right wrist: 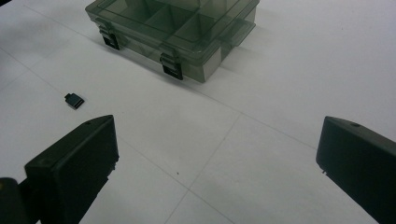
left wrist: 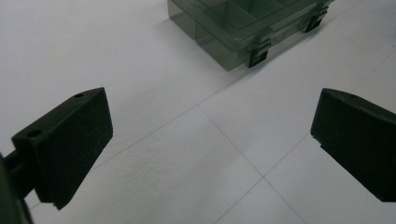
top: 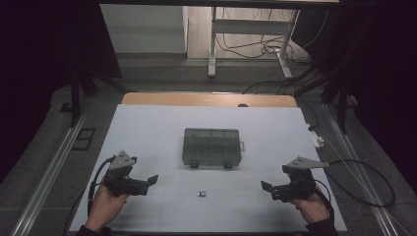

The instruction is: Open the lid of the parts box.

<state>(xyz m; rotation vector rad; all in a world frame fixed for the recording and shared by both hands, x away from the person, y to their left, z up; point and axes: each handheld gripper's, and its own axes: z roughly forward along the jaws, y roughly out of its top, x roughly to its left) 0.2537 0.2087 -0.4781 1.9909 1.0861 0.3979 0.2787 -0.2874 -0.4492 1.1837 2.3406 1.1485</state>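
Both claws, left (top: pixel 153 180) and right (top: pixel 265 186), gape wide, holding nothing. Small dark part (top: pixel 201 193) lies flat on table (top: pixel 147 128) near latched box (top: pixel 211 146); likely to skid away from a pinch.

The small dark part (top: pixel 201 193) is too tiny to identify; the box (left wrist: pixel 247 28) is cropped.

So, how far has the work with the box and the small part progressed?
Nothing looks done: the compartment box is shut, latches down, and the small dark part lies alone before it. The left gripper and right gripper are open, empty. Opening and loading probably remain.
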